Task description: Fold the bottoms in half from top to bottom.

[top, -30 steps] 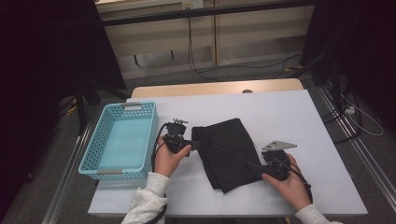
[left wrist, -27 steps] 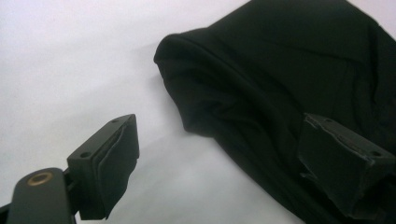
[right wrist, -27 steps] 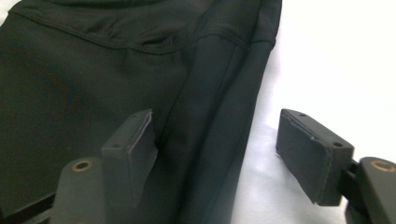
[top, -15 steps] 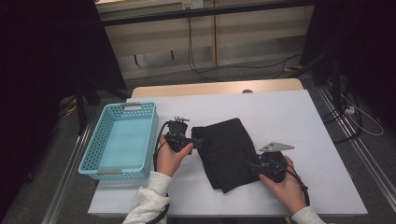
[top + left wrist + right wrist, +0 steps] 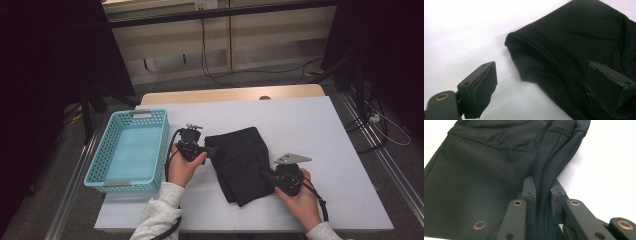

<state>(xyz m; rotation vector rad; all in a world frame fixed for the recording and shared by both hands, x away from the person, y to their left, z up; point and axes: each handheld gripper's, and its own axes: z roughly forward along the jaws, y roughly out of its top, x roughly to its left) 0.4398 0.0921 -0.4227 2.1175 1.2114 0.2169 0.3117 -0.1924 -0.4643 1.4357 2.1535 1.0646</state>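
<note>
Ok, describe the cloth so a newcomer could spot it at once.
Start at the white table and find the blue basket at its left end. Just right of it, between the two hands, lies the black cloth, folded flat. It is the one soft dark thing there, its near right edge pinched in the right gripper.

Your worktop (image 5: 310, 125), a pale rectangular surface with a strip of bare wood along its far edge, fills the middle of the high view. A folded black garment (image 5: 239, 162) lies flat at the centre of the frame, one corner pointing toward the lower edge. To its left, near the worktop's left edge, sits a light-blue mesh basket (image 5: 157, 145), its long side running up the frame. The garment and the basket lie well apart, with white surface showing between them.
</note>
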